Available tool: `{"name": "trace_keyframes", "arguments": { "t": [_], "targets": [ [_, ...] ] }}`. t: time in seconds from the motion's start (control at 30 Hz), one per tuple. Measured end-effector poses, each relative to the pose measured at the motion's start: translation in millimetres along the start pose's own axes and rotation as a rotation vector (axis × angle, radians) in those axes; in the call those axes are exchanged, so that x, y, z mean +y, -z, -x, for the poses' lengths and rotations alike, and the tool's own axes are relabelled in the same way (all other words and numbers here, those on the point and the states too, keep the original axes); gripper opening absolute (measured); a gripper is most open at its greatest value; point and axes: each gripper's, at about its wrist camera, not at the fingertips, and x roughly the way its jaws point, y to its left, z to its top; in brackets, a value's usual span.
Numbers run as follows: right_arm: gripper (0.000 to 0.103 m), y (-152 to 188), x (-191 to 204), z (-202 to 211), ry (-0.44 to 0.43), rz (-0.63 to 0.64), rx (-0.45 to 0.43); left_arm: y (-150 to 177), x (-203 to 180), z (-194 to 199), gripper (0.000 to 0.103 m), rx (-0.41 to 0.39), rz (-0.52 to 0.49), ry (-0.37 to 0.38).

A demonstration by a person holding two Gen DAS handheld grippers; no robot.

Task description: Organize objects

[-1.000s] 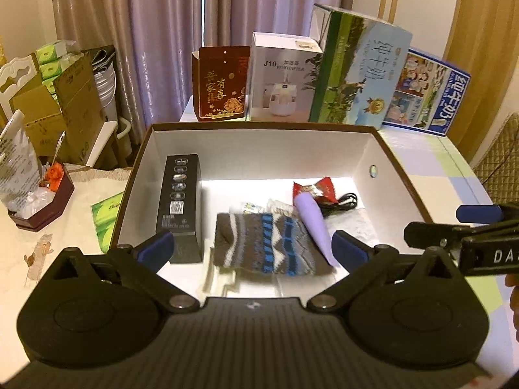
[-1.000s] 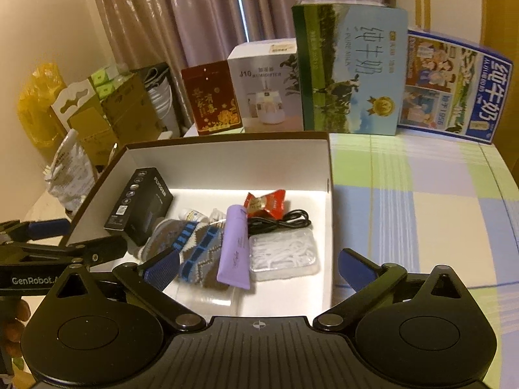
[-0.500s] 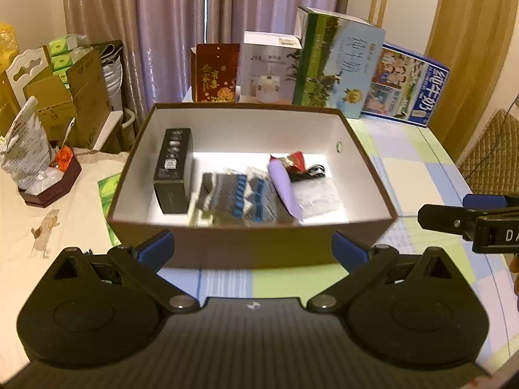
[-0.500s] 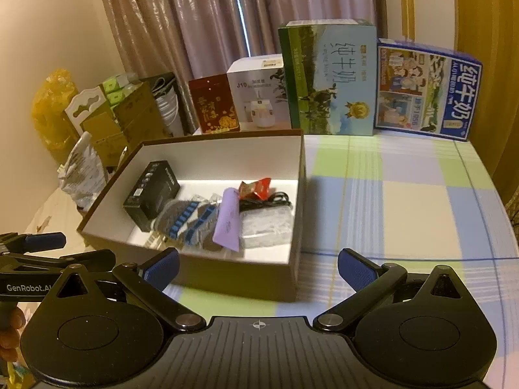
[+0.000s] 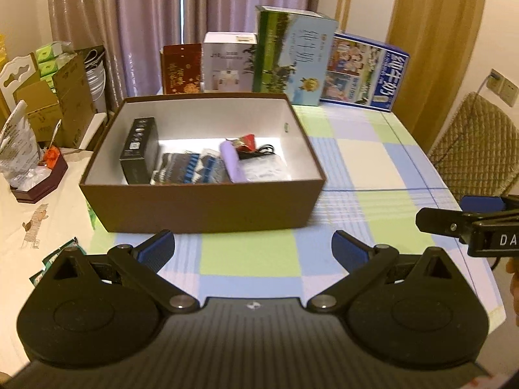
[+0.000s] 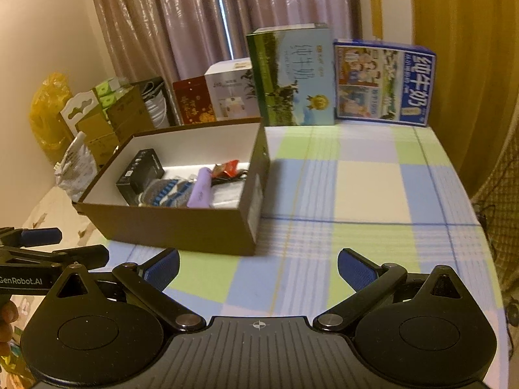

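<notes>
A brown box [image 5: 207,206] with a white interior sits open on a worktop [image 5: 366,159] covered in a checked cloth of green, blue and cream. Inside the box, along its left wall, lies a black carton [image 5: 140,149]. Beside it is a knitted grey and blue sock [image 5: 189,172], then a lilac tube [image 5: 231,165], a red snack packet [image 5: 246,141], a black cable [image 5: 264,149] and a clear plastic pack [image 5: 264,168].

The left tool [image 5: 253,248] hovers in front of the box, its blue-padded fingers spread wide and holding nothing. The right tool [image 6: 258,265] hovers near the box's front right corner, also spread wide and empty.

Behind the box, against purple curtains [image 5: 129,22], stand a red gift box [image 5: 181,68], a white appliance box [image 5: 228,61], a tall green milk carton [image 5: 292,55] and a blue milk carton [image 5: 363,72].
</notes>
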Motion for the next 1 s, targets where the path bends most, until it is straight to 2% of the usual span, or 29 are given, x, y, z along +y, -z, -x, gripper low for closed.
{"name": "trace_keyframes", "arguments": {
  "t": [0.53,1.0],
  "targets": [
    [0.101,58.4,-29.9,80.5,0.018,-0.005,-0.021,56.7,-60.6,52.4,0.102,-0.013,-0.019,0.018],
    [0.101,99.3,-46.7,127.3,0.089,-0.027,-0.026,88.1,-96.7,83.4,0.102,-0.018,-0.057,0.065]
  ]
}}
